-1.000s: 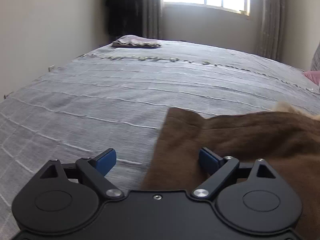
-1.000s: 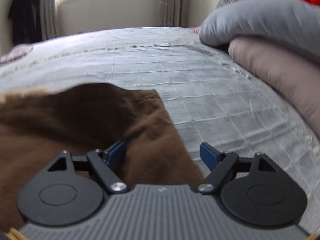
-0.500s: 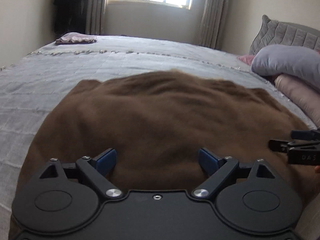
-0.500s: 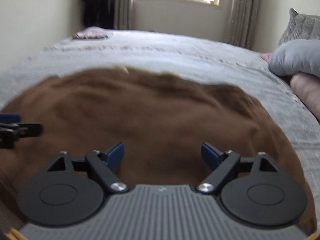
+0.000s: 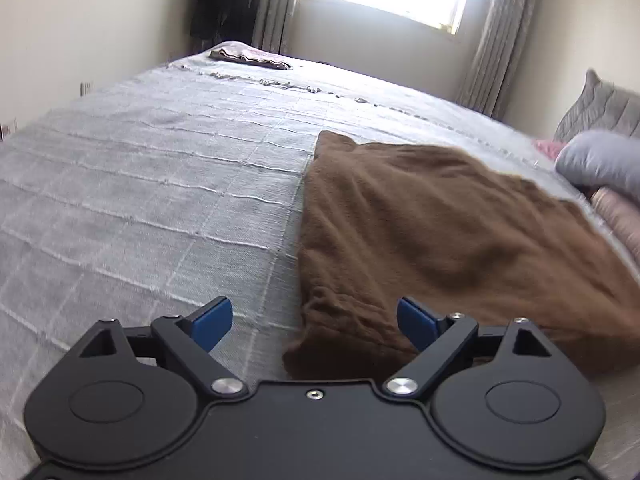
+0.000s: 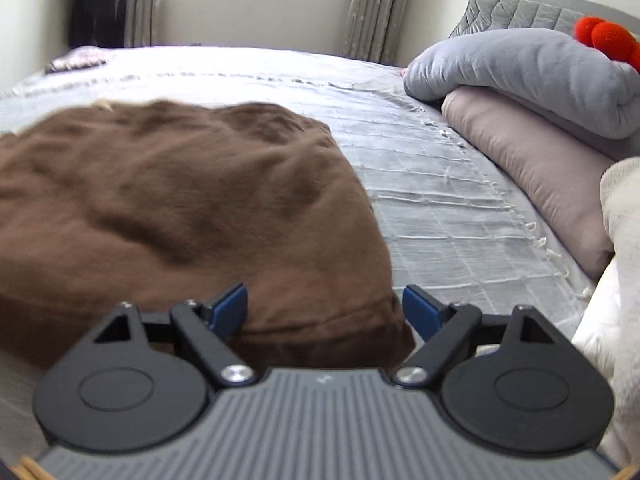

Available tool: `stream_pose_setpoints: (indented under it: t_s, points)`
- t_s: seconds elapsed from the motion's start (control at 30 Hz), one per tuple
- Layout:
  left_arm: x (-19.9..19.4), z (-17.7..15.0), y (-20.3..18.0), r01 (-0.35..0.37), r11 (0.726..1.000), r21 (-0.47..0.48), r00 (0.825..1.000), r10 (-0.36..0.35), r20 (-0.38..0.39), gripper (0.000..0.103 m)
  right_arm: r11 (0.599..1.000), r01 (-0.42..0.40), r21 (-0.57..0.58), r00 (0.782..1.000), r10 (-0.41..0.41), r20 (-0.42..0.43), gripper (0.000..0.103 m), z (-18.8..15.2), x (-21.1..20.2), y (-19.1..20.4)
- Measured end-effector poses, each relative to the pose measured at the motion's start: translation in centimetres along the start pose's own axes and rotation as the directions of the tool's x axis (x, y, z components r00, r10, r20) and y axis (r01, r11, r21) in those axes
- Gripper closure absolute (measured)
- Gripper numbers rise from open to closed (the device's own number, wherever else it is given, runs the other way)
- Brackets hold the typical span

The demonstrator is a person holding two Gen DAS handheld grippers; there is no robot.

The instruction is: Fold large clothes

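Both grippers open over the near corners of the brown garment; nothing gripped.

I see the brown garment (image 5: 460, 232) lying on the grey bedspread (image 5: 140, 200), beside the stacked pillows (image 6: 528, 92). My left gripper (image 5: 314, 322) straddles its near left corner, jaws wide and empty. My right gripper (image 6: 324, 308) has just been opening, cloth between the jaws but unpinched. I judge the fabric soft, thick and limp, sagging when lifted; pinch the hemmed near corners, all layers together.

brown garment (image 5: 460, 240) spread on grey bedspread (image 5: 140, 200), left gripper (image 5: 314, 320) jaws wide at 6 o'clock, straddling its near corner, folded cloth (image 5: 250, 56) at 11
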State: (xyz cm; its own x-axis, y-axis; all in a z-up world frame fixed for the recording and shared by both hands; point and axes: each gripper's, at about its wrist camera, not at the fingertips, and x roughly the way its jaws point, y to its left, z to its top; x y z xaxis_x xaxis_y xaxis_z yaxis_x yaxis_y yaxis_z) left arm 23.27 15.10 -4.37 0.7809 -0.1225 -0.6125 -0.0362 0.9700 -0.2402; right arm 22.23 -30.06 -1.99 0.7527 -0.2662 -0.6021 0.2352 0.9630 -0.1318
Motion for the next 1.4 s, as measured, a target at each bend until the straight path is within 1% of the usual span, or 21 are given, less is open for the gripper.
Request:
stream_pose_setpoints:
  t_s: [0.1,0.2,0.3,0.4,0.6,0.7,0.73,0.77,0.8,0.83,0.87,0.9,0.93,0.97,1.0,1.07,1.1,1.17,1.23,1.37,1.4]
  points:
    - [-1.0,-0.2,0.6,0.079,0.983,-0.164,0.995,-0.086,-0.042,0.007,0.998,-0.068,-0.001,0.998,0.068,0.013,0.011,-0.4,-1.9,0.5]
    - [-0.7,-0.9,1.1,0.137,0.937,-0.321,0.979,-0.177,-0.098,0.007,0.992,-0.116,-0.049,0.993,0.116,0.010,0.008,-0.4,-2.8,1.4]
    - [0.6,-2.0,1.5,0.142,0.883,-0.447,0.965,-0.223,-0.135,0.007,0.987,-0.144,-0.066,0.989,0.145,0.014,0.006,-0.4,-3.7,2.5]
    - [2.1,-3.0,1.0,0.129,0.850,-0.511,0.960,-0.237,-0.152,0.007,0.982,-0.179,-0.066,0.983,0.180,0.014,0.005,-0.4,-3.8,3.6]
    - [4.2,-3.3,-0.5,0.143,0.824,-0.548,0.977,-0.206,-0.055,0.009,0.975,-0.200,-0.102,0.979,0.201,0.006,0.005,-0.6,-3.0,6.3]
    - [4.9,-3.4,-0.7,0.143,0.797,-0.586,0.984,-0.179,-0.002,0.010,0.966,-0.237,-0.107,0.970,0.241,0.019,0.005,-0.2,-2.9,7.4]
    - [5.0,-3.4,-0.9,0.139,0.790,-0.597,0.987,-0.163,0.014,0.018,0.962,-0.251,-0.110,0.967,0.255,0.026,0.005,0.0,-3.0,7.8]
    - [5.1,-3.4,-1.1,0.127,0.786,-0.606,0.990,-0.142,0.023,0.033,0.957,-0.265,-0.113,0.962,0.271,0.033,0.005,0.3,-3.0,8.3]
    - [5.2,-3.4,-1.1,0.115,0.779,-0.617,0.992,-0.125,0.028,0.041,0.953,-0.282,-0.113,0.957,0.288,0.040,0.006,0.6,-3.1,8.9]
    - [5.4,-3.4,-0.8,0.111,0.767,-0.632,0.993,-0.116,0.034,0.055,0.947,-0.302,-0.110,0.950,0.308,0.045,0.007,0.9,-3.1,9.4]
    - [5.5,-3.4,-0.6,0.123,0.751,-0.649,0.991,-0.128,0.039,0.059,0.938,-0.329,-0.106,0.941,0.336,0.047,0.013,1.1,-3.1,9.9]
    - [5.5,-3.5,-0.6,0.125,0.743,-0.658,0.991,-0.126,0.046,0.061,0.926,-0.364,-0.102,0.928,0.370,0.045,0.030,1.3,-3.1,10.5]
    - [5.1,-3.3,-1.0,0.126,0.759,-0.638,0.992,-0.116,0.058,0.065,0.911,-0.400,-0.095,0.913,0.405,0.039,0.040,1.5,-3.1,11.0]
    - [4.5,-2.9,-1.8,0.126,0.792,-0.597,0.992,-0.096,0.082,0.067,0.897,-0.435,-0.079,0.898,0.439,0.031,0.059,1.6,-2.9,11.6]
    - [3.8,-2.6,-2.7,0.129,0.826,-0.549,0.990,-0.079,0.114,0.068,0.881,-0.468,-0.062,0.882,0.470,0.018,0.069,1.7,-2.6,12.1]
    - [2.2,-1.7,-4.4,0.152,0.875,-0.459,0.980,-0.072,0.186,0.071,0.846,-0.531,-0.037,0.847,0.531,-0.027,0.080,1.7,-1.5,13.2]
    - [1.5,-1.1,-5.2,0.170,0.891,-0.422,0.973,-0.083,0.218,0.071,0.840,-0.542,-0.028,0.839,0.540,-0.067,0.084,1.6,-0.7,13.8]
    - [0.1,0.1,-7.3,0.219,0.917,-0.332,0.954,-0.130,0.272,0.072,0.846,-0.533,-0.005,0.840,0.528,-0.129,0.084,1.2,0.9,14.7]
    - [-1.2,1.3,-9.9,0.250,0.941,-0.229,0.932,-0.170,0.321,0.073,0.840,-0.542,0.028,0.829,0.540,-0.146,0.084,1.3,1.7,14.4]
    - [-2.2,3.5,-16.0,0.342,0.936,-0.079,0.889,-0.295,0.351,0.074,0.808,-0.588,0.035,0.792,0.584,-0.177,0.084,2.5,1.7,13.0]
    - [-2.2,3.9,-17.7,0.361,0.932,-0.039,0.879,-0.326,0.348,0.074,0.800,-0.599,0.047,0.784,0.597,-0.172,0.081,2.8,1.6,12.2]
